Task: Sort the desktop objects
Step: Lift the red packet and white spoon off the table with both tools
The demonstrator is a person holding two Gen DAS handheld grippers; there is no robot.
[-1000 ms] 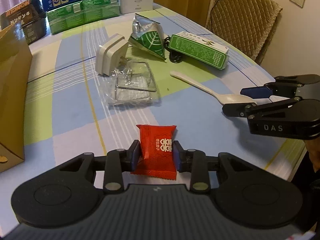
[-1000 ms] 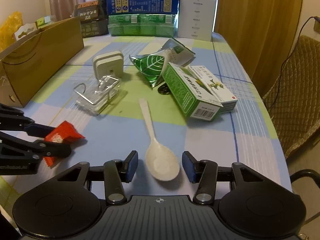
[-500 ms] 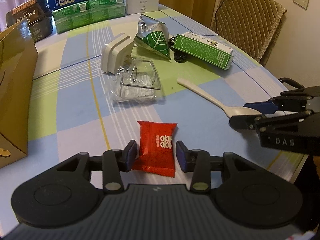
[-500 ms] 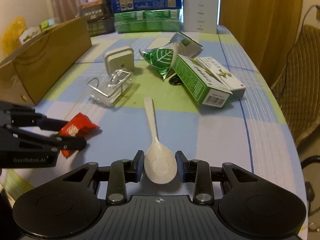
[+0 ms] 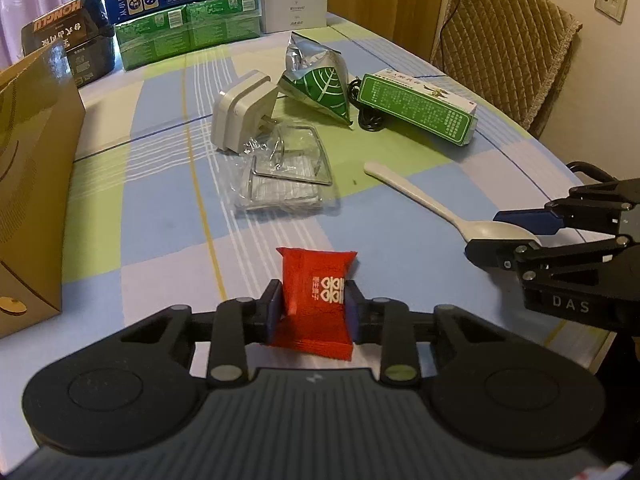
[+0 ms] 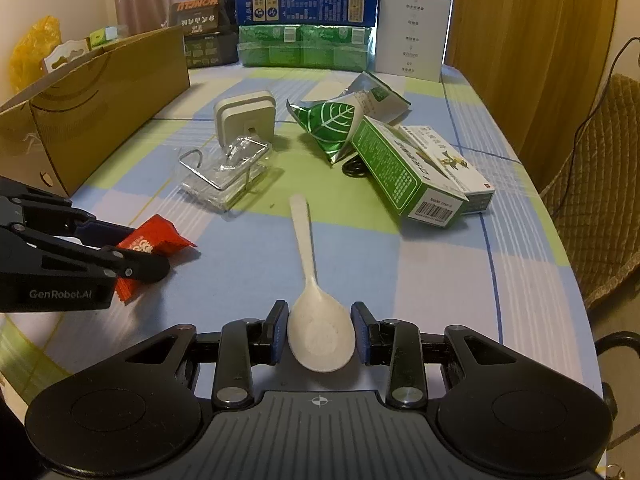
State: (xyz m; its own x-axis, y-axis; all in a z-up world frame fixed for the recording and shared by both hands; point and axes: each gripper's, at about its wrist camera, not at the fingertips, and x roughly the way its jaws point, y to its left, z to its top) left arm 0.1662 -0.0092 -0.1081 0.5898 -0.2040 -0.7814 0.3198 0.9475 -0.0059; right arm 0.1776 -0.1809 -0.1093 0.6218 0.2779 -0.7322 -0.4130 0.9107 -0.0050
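Risks first: we judge flat red foil snack packet [image 5: 316, 300] may buckle or slide out, since left gripper [image 5: 313, 309] pinches only its crinkly sides. White plastic spoon [image 6: 320, 330] may pivot on lift; long handle overhangs far ahead of right gripper [image 6: 320, 334].

We hold packet between narrowed left jaws, near front edge of checked tablecloth [image 5: 160, 216]. Right jaws sit narrow, flanking spoon bowl, seemingly touching it; spoon lies near front edge, handle toward table centre.
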